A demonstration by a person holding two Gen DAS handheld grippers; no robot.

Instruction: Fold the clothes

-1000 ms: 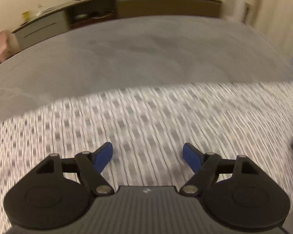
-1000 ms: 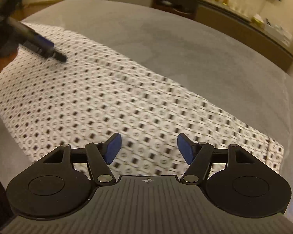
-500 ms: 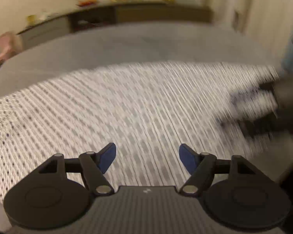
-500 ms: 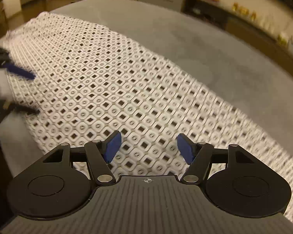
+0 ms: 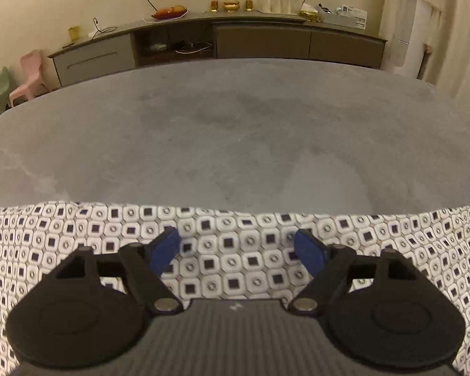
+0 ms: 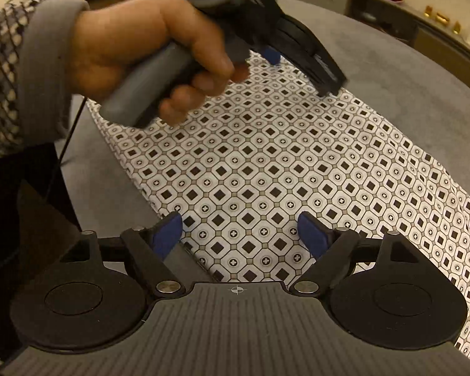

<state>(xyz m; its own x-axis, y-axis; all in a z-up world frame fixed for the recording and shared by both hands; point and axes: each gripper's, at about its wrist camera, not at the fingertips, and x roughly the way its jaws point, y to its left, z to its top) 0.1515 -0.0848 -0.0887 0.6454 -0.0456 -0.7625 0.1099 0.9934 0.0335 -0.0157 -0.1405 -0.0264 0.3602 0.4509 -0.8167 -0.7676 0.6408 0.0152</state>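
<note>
Currently, both tools: hanging over the patterned cloth, fingers spread wide, nothing between them
Left tool (image 5: pixel 237 249): blue pads apart, empty; poised just above the cloth's far edge, contact with fabric can't be judged
Right tool (image 6: pixel 239 230): blue pads apart, empty; above the cloth's near edge, where fabric meets bare worktop
Cloth (image 6: pixel 282 169): white with black squares and small ring motifs, spread flat on the grey worktop (image 5: pixel 235 131); runs across the bottom of the left view (image 5: pixel 241 219), diagonally through the right view
Hand (image 6: pixel 134 50): grips the left tool's grey handle, seen in the right view; grey cuff at the wrist, patterned sleeve behind
Left tool in the right view (image 6: pixel 300 53): blurred, above the cloth's far end
Background: long sideboard (image 5: pixel 222 37) along the wall, fruit plate (image 5: pixel 169 11) on top, pink chair (image 5: pixel 28 75) at left
</note>
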